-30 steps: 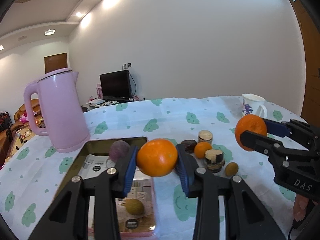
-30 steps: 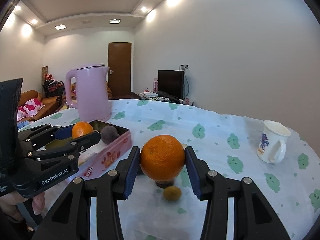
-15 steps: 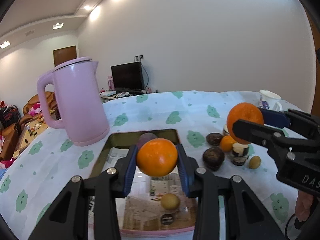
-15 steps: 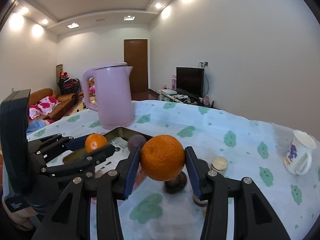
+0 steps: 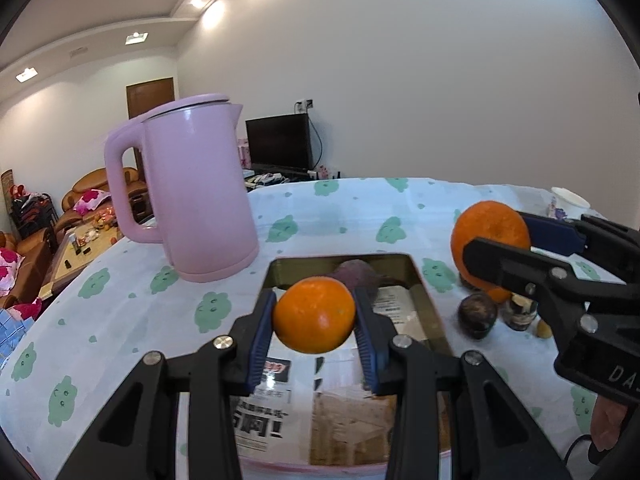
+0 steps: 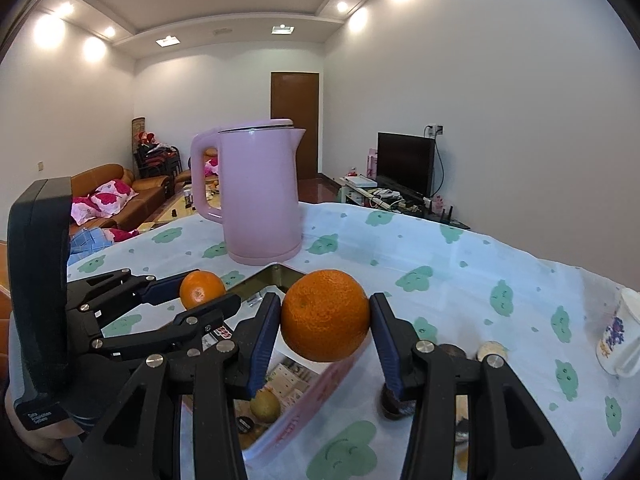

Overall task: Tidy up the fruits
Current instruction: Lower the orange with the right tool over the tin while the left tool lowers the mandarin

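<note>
Left gripper (image 5: 315,322): blue pads clamped on a small orange (image 5: 314,315), held in the air above the near half of the tray; seen from the side in the right wrist view (image 6: 202,294), same fruit (image 6: 201,289) between its fingers.
Right gripper (image 6: 325,322): closed on a larger orange (image 6: 325,315), pads pressed to both sides, hanging over the tray's right rim; in the left wrist view (image 5: 496,240) off to the right of the tray, over the loose fruit on the cloth, its orange (image 5: 490,236) partly behind a black finger.
Tray (image 5: 430,312): shallow rectangular tin, dark gold inner walls, pink outside (image 6: 316,390), lying near the table's near edge, far end toward the kettle; floor lined with printed paper.
Tray contents: a dull purple round fruit (image 5: 356,274) at the far end against the back wall; a small yellow-green fruit (image 6: 265,405) near the front right wall, visible only in the right wrist view.
Kettle (image 5: 192,188): pink, lid on, upright just beyond the tray's far left corner, handle toward the left edge of the table.
Mug (image 6: 618,338): white with a blue flower print, upright near the table's right edge, inside not visible.
Loose on the table (image 5: 120,320), right of the tray: a dark brown round fruit (image 5: 478,314) just beside the tray's right wall; behind and right of it a small jar-like thing (image 5: 518,312), too hidden to tell apart; a small tan fruit (image 5: 544,328) beside that.
Tablecloth: white with green cloud shapes.
</note>
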A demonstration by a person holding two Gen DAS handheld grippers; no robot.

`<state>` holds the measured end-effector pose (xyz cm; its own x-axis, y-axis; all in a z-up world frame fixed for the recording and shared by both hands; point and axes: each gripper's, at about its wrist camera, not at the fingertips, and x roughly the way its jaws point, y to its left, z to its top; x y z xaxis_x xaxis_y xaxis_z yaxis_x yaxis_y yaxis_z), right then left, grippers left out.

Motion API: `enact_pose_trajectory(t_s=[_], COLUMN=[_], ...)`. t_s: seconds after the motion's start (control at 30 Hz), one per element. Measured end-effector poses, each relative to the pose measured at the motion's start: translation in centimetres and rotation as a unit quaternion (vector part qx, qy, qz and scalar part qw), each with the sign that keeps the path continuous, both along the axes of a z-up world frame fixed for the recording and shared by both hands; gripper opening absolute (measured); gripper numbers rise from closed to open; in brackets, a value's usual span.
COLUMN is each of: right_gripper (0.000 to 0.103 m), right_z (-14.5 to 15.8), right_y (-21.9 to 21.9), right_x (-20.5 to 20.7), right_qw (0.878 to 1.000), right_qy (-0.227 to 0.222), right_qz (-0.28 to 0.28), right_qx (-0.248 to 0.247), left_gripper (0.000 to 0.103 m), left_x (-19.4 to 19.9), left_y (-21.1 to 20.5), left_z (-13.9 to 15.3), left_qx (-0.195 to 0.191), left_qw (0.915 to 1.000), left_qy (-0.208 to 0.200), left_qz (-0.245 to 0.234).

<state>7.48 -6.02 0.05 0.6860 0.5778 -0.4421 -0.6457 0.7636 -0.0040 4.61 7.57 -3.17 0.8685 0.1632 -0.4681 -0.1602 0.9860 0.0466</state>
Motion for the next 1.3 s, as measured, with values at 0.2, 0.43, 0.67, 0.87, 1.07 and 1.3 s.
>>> enact_pose_trajectory(t_s=[0.2, 0.43, 0.67, 0.87, 1.07, 1.3], right_gripper=[0.048, 0.048, 0.048, 0.048, 0.048, 0.048], right_z=[-0.6, -1.6, -2.4, -3.1, -3.7, -4.4], right_y=[1.2, 2.1, 2.8, 3.5, 3.8, 4.3], right_x=[0.9, 1.9, 2.5, 3.0, 3.3, 3.7], right_qw=[1.000, 1.000, 0.999, 0.998, 0.997, 0.996], right_qy=[0.013, 0.030, 0.044, 0.056, 0.066, 0.080], right_qz=[0.006, 0.006, 0.008, 0.011, 0.013, 0.014], right_qx=[-0.001, -0.006, -0.012, -0.021, -0.021, -0.028], left_gripper=[0.040, 0.040, 0.040, 0.040, 0.040, 0.040], left_x=[0.7, 1.4, 2.1, 2.7, 3.1, 3.5], left_y=[1.0, 1.4, 1.7, 2.2, 2.3, 2.7], left_z=[-0.6, -1.0, -1.3, -1.9, -2.4, -2.7], left_qx=[0.003, 0.006, 0.012, 0.005, 0.005, -0.003], left_qw=[0.9999, 0.9997, 0.9993, 0.9988, 0.9982, 0.9976], left_qy=[0.013, 0.025, 0.035, 0.049, 0.060, 0.068], left_qz=[0.005, 0.002, -0.002, -0.002, -0.005, -0.009])
